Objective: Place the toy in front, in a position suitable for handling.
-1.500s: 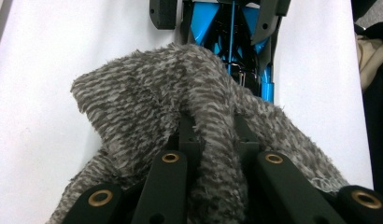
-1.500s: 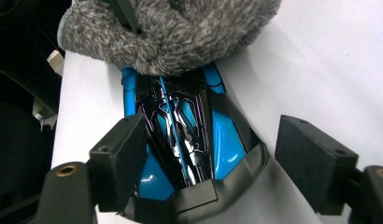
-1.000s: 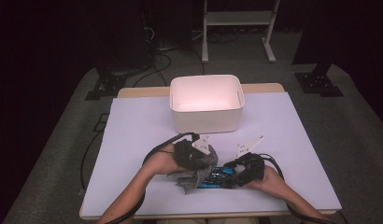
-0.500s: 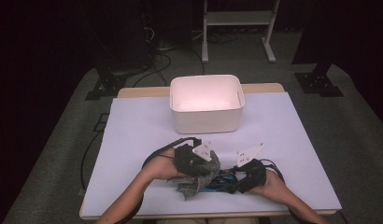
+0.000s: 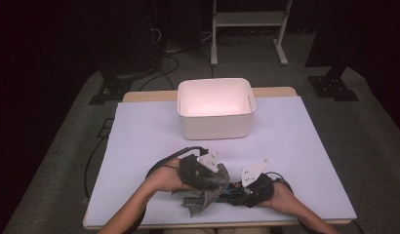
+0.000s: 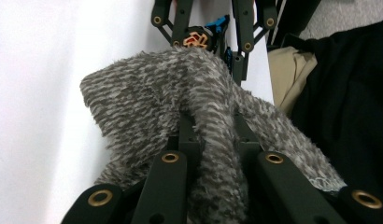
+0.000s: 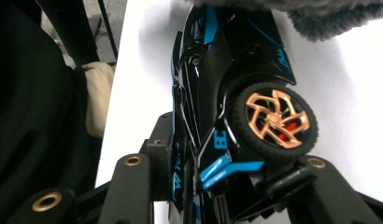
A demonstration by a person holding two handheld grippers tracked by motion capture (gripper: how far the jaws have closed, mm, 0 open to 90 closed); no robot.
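At the lower middle of the high view, the grey cloth (image 5: 204, 191) was pinched by the left tool (image 5: 211, 181) for wiping; the toy car (image 7: 227, 93) lay on the surface (image 5: 295, 146), steadied between the right tool (image 7: 227, 186), whose jaws had just been closing on it.

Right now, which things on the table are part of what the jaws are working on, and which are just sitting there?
In the job:
- grey fuzzy cloth, pinched in the left gripper
- black and blue toy car, between the right gripper jaws, which have just been closing

Just sitting there:
- white bin, apart, farther back
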